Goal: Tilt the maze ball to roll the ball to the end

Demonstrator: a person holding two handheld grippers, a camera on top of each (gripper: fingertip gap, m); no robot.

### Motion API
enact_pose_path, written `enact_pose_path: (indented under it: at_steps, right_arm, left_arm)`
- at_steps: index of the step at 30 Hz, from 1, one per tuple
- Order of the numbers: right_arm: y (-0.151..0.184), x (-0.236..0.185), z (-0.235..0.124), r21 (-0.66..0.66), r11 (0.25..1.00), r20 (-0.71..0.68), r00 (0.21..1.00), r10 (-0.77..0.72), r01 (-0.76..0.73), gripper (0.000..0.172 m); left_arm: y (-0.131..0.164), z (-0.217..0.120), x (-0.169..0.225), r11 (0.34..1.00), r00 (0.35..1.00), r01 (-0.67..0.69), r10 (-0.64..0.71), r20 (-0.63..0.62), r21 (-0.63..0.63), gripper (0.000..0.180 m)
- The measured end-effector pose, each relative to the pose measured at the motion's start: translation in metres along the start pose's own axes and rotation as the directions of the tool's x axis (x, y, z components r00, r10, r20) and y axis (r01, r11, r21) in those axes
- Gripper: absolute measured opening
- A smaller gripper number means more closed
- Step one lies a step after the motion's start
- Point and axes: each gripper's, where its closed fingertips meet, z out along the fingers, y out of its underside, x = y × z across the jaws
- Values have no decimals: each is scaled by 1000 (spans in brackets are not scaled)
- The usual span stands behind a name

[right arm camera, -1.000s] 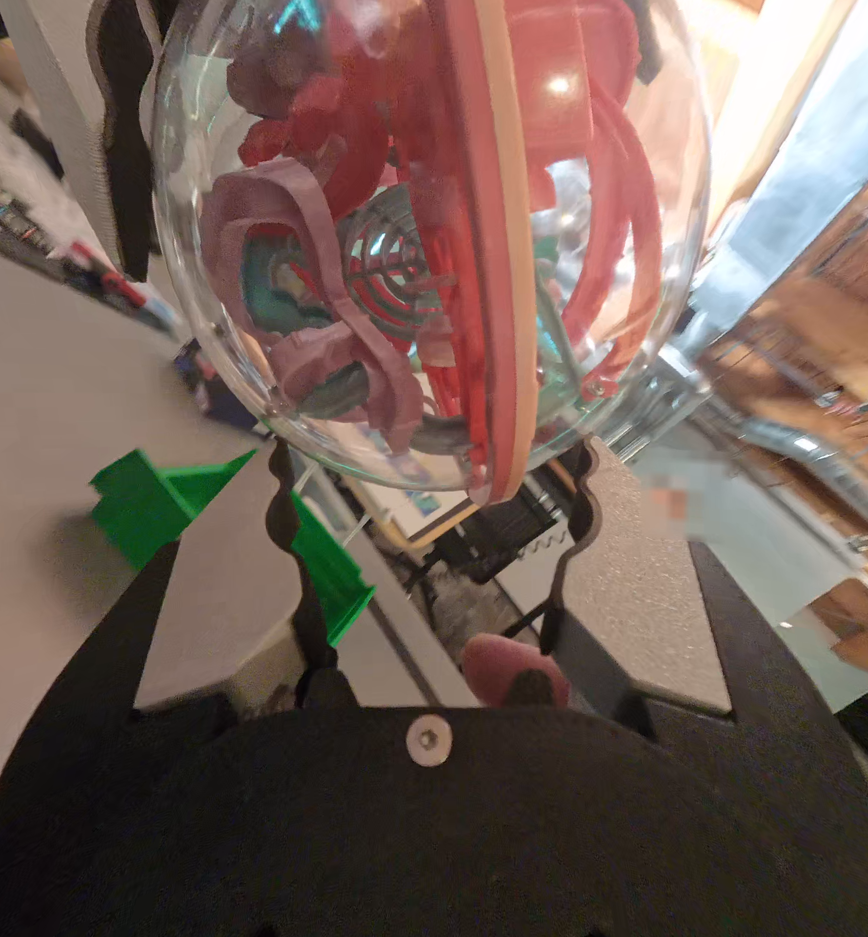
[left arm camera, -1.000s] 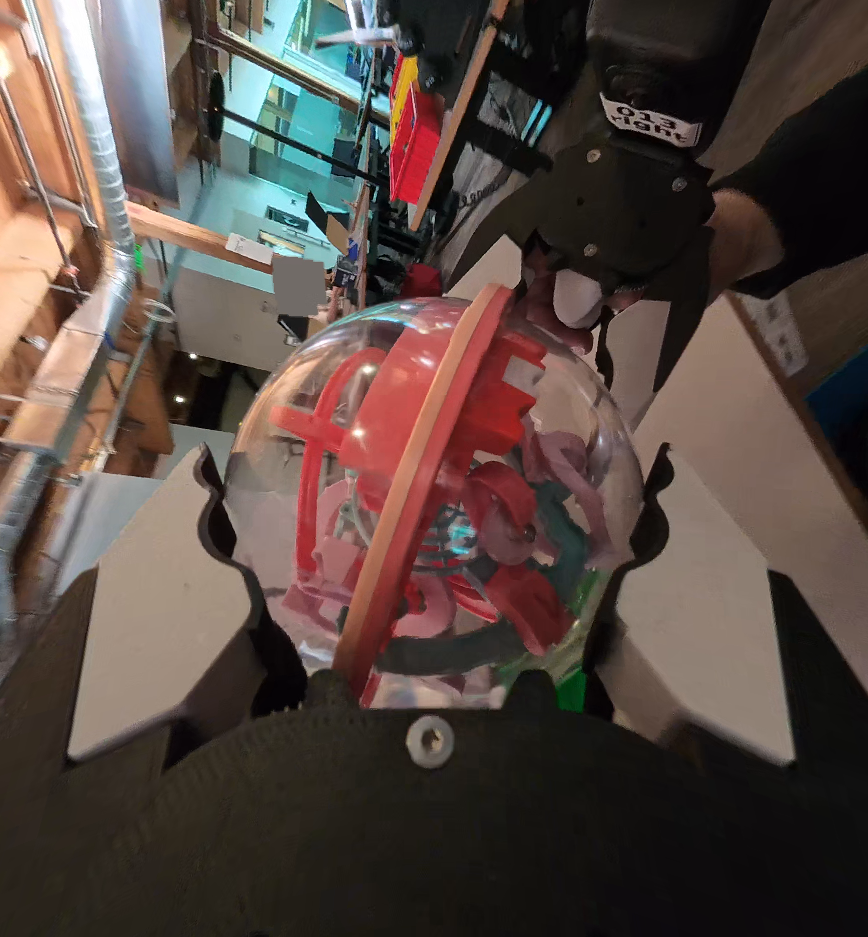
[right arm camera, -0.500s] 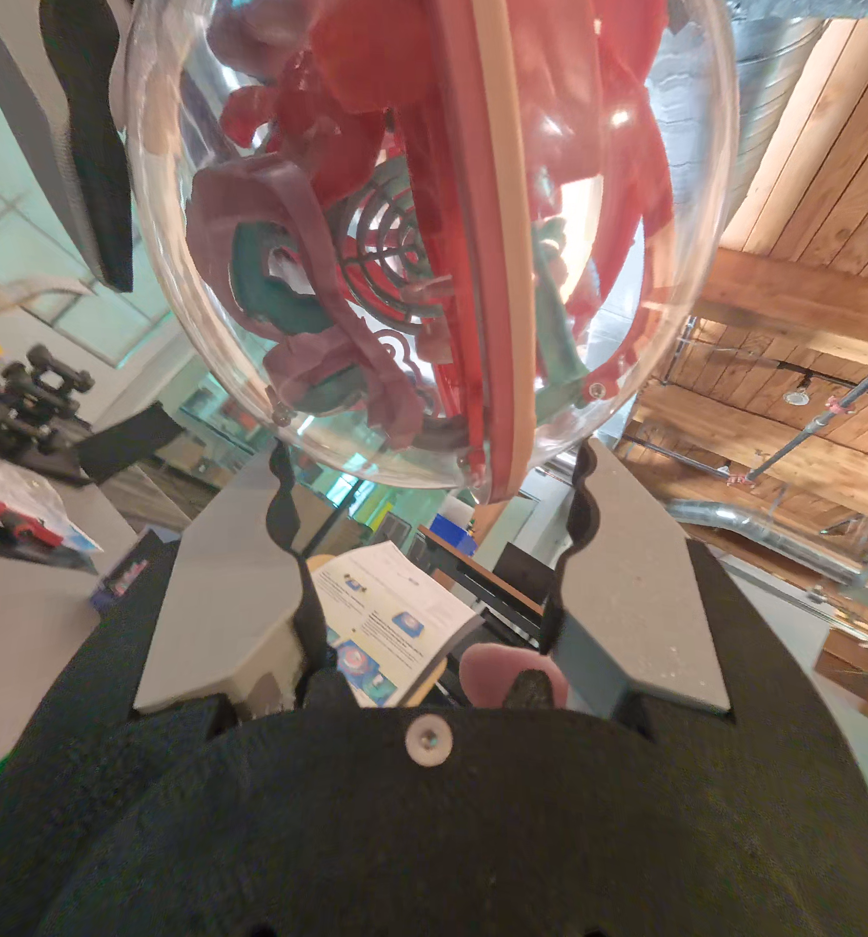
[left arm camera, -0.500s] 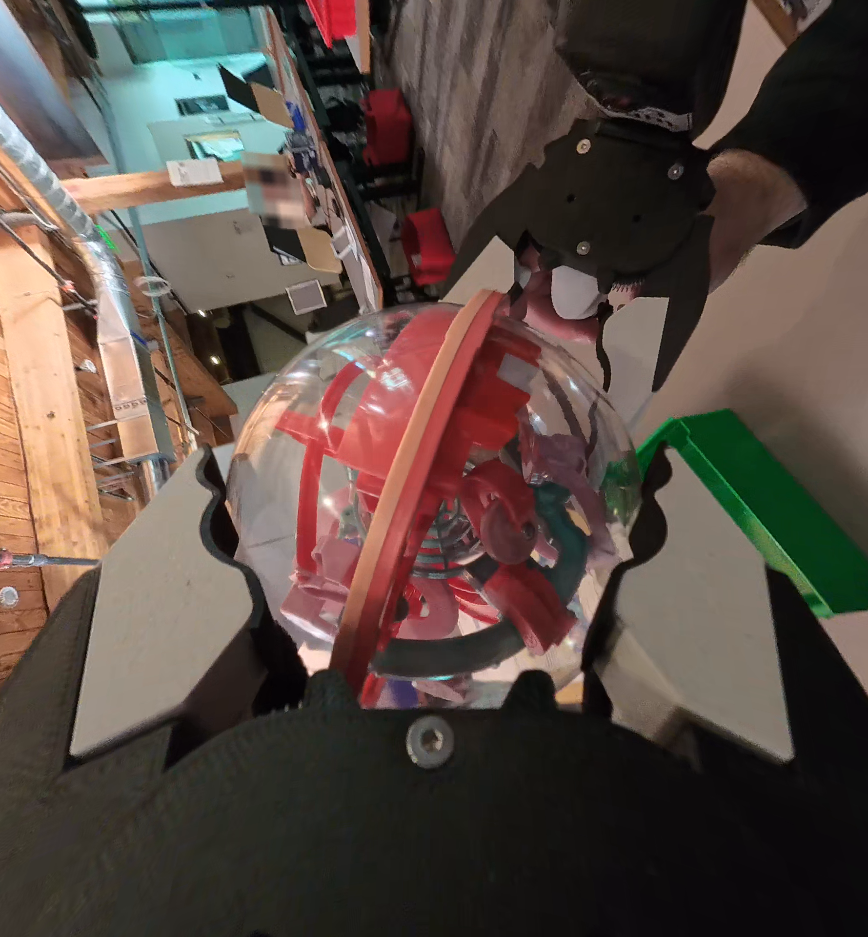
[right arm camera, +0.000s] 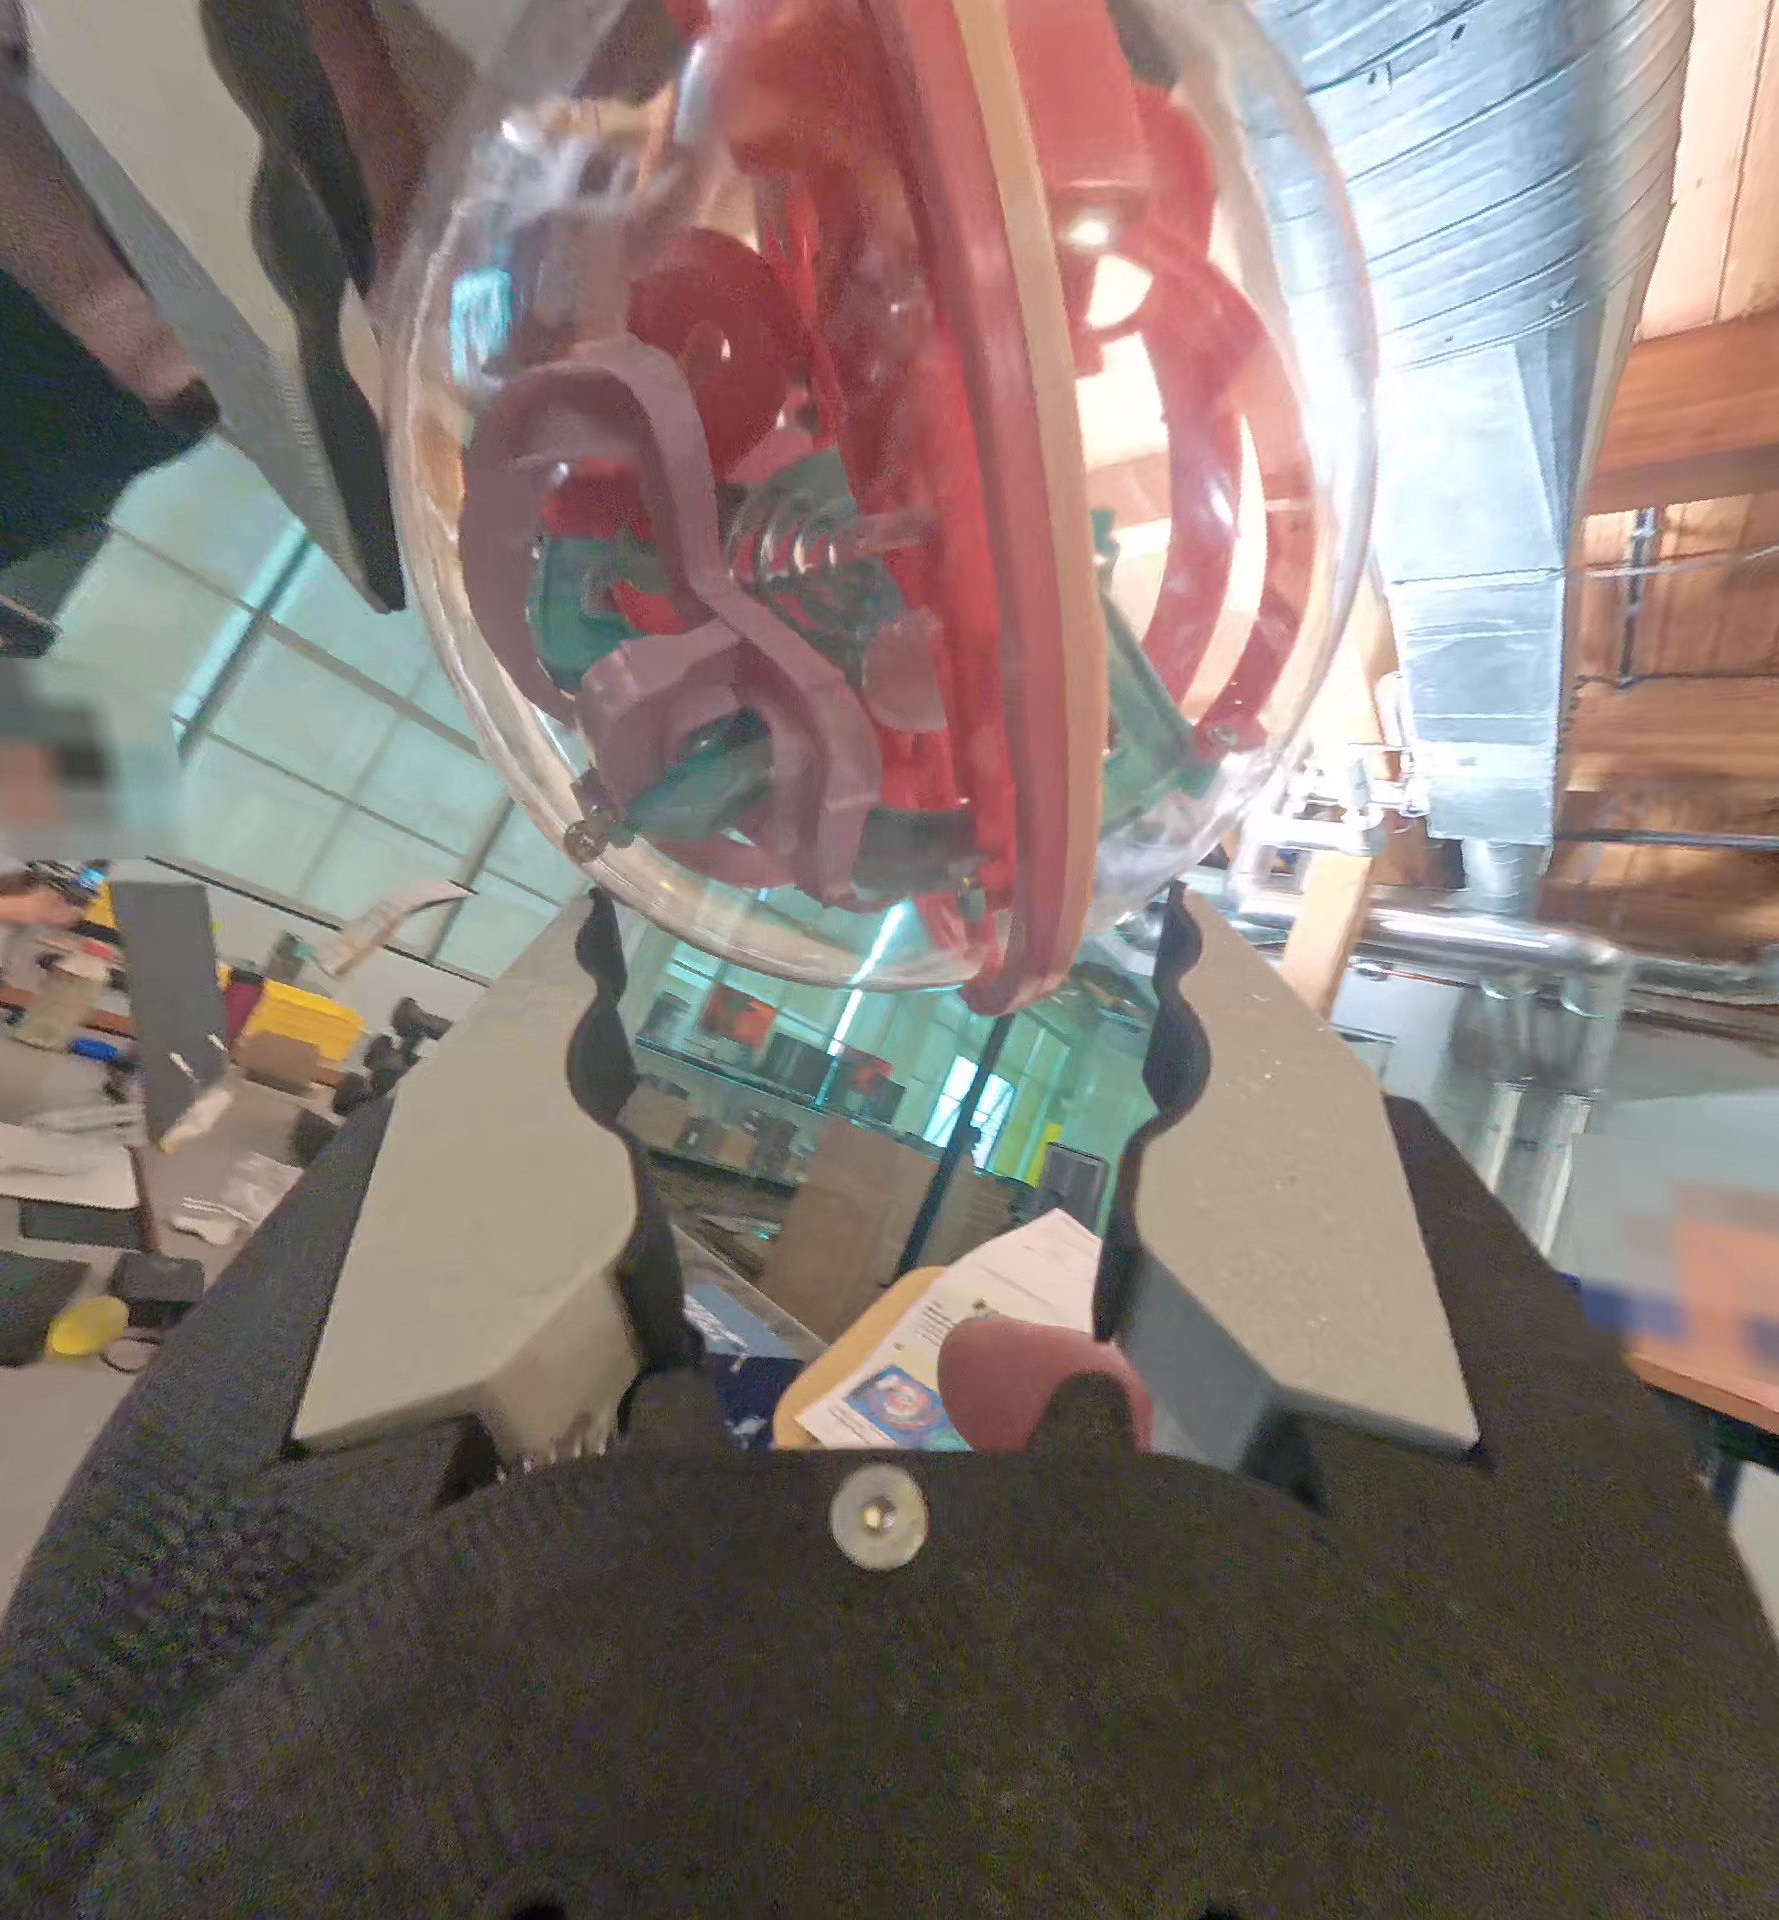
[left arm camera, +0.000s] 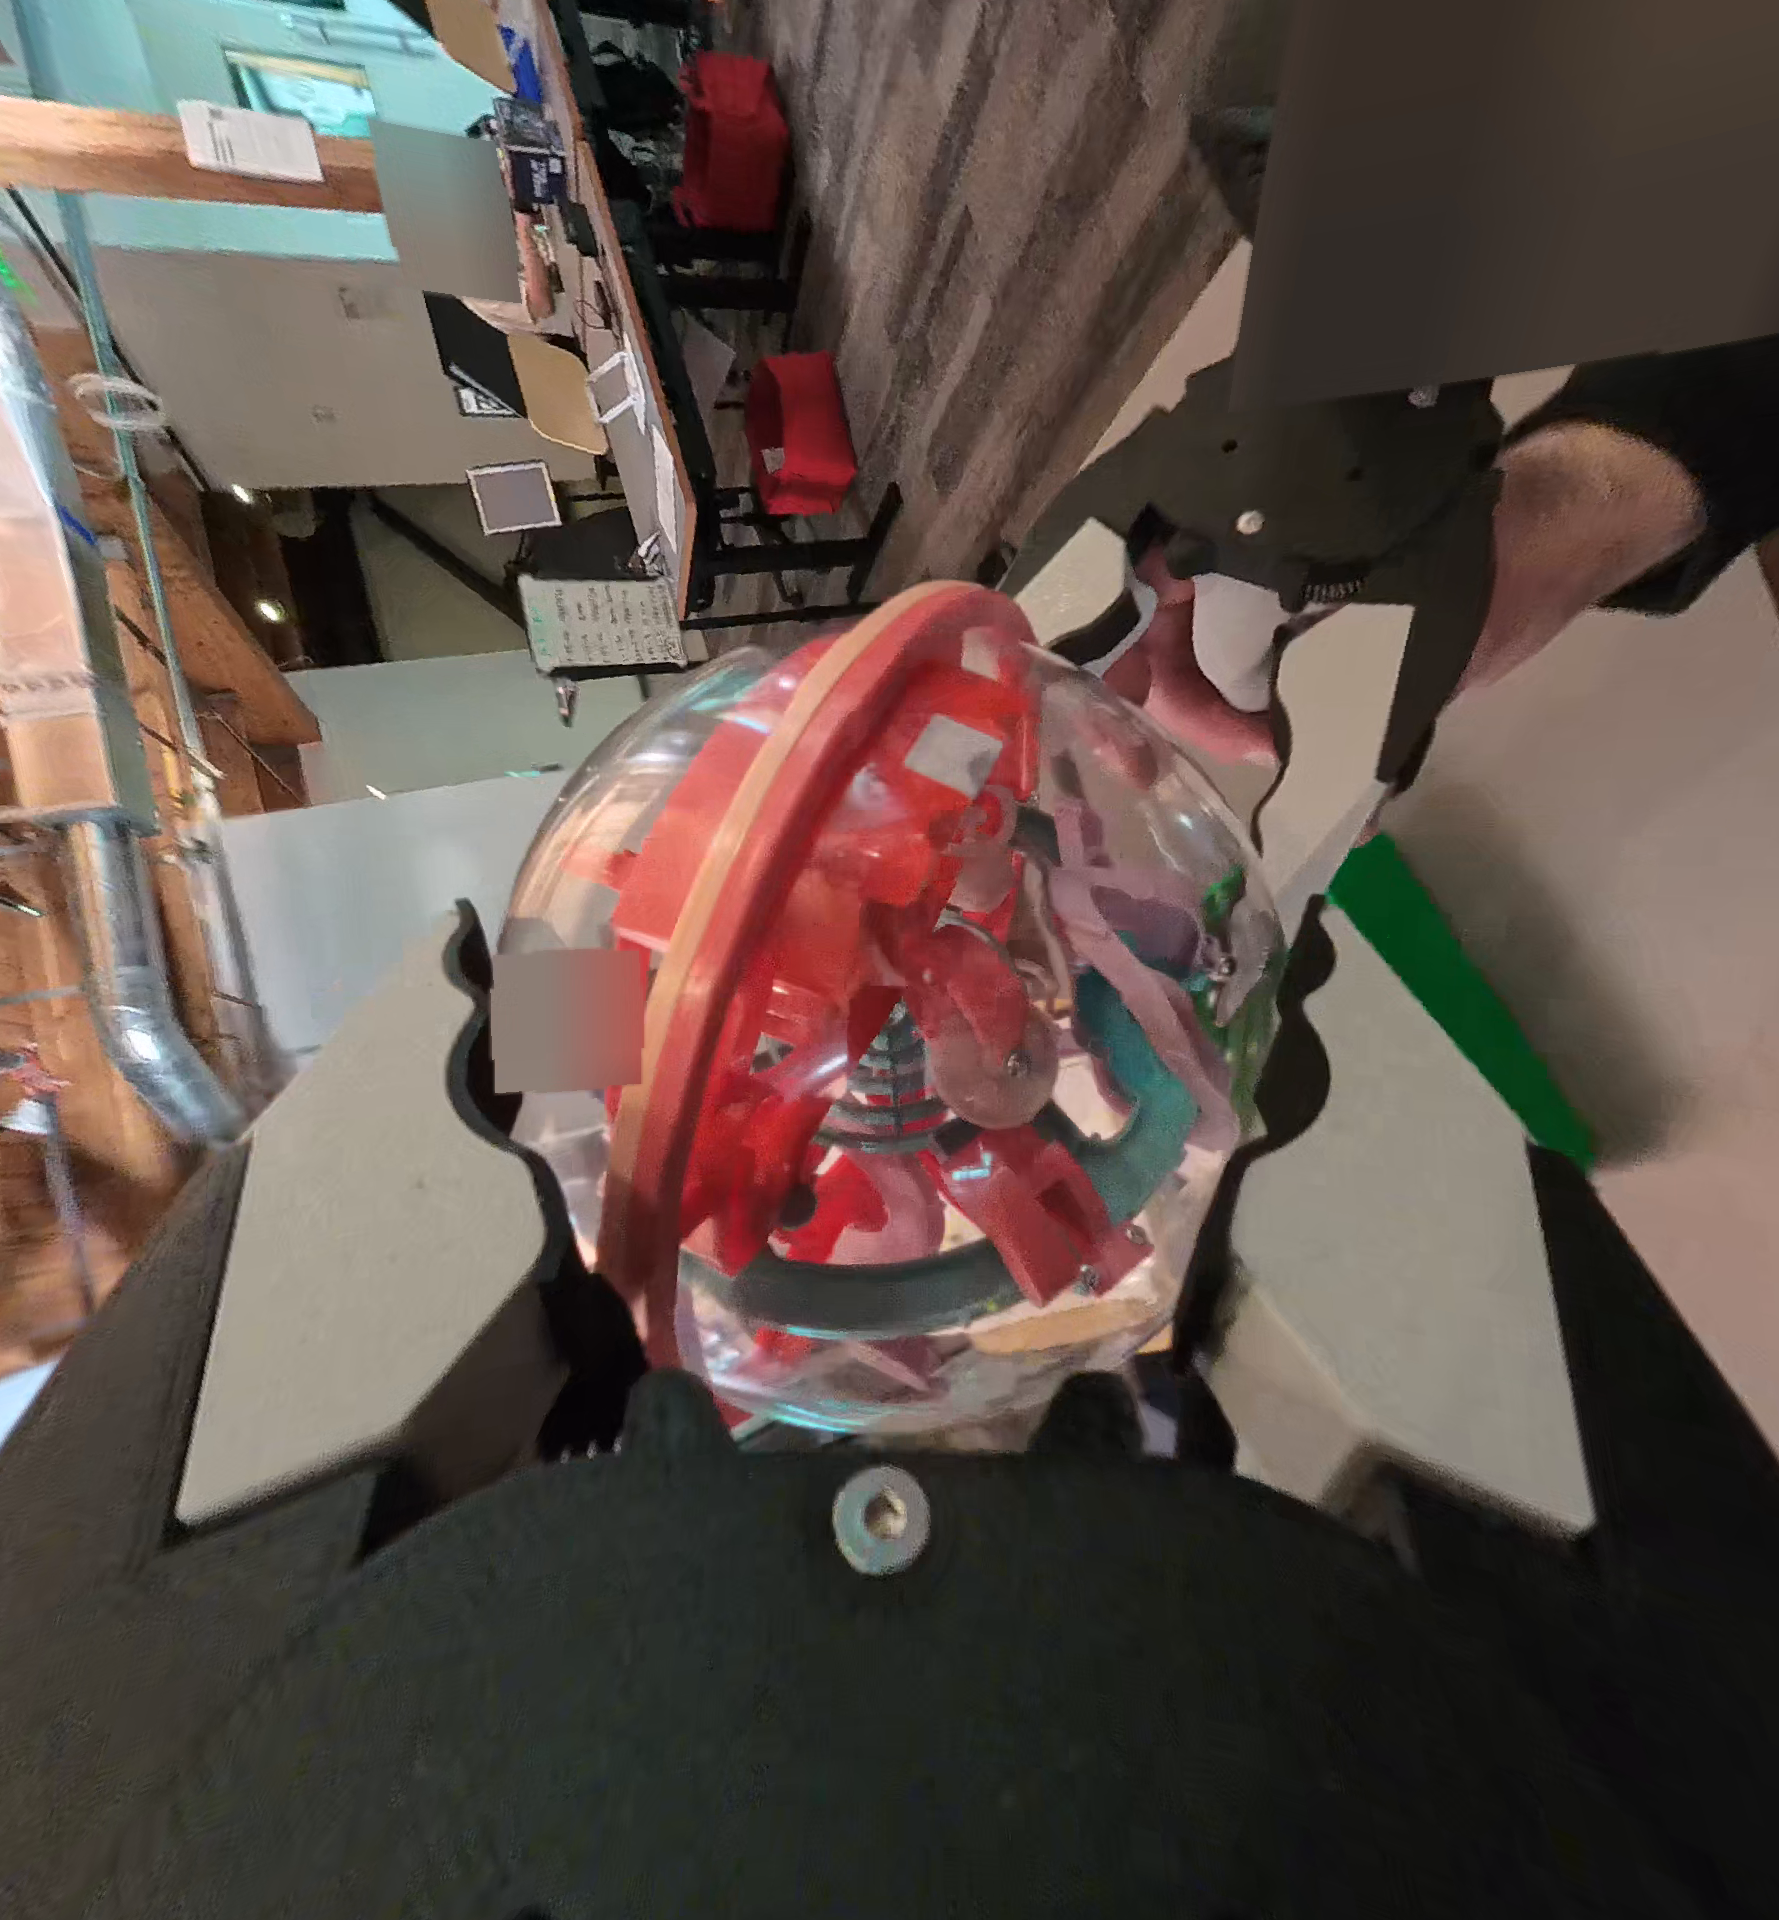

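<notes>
in the middle of the left wrist frame, the clear plastic maze sphere with red tracks (left arm camera: 895,1018) sits pinched in the left gripper (left arm camera: 880,997), while the right gripper (right arm camera: 880,935) only cups its lower edge at the fingertips, so tilting hard could probably slip it loose.

The left gripper (left arm camera: 885,977) is spread wide, its wavy black fingers (left arm camera: 474,997) pressed against both flanks of the clear plastic maze ball (left arm camera: 895,1039). The right gripper (right arm camera: 885,966) is set at the sphere's far end, its fingertips (right arm camera: 599,935) meeting the shell, and is held by a hand (left arm camera: 1581,520) in a black sleeve.
</notes>
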Motion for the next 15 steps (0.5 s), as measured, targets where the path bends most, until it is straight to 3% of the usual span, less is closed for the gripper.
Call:
enact_pose_path:
  at_steps: [4,7,11,15]
  right_arm:
    - [8,-1,21,5,995,38,994,102,-102,102]
    - [12,-8,41,34,971,101,967,234,-238,102]
    - [10,-18,68,94,924,187,918,349,-371,103]
    - [-17,-21,82,166,891,240,894,379,-423,104]
  left_arm:
    - [38,3,-14,980,980,189,-192,-55,-55,146]
    - [45,2,-23,967,965,248,-252,-80,-56,145]
    - [52,-2,-30,949,980,158,-185,-75,-274,144]
    - [40,-16,-43,902,990,61,-109,-88,-428,144]
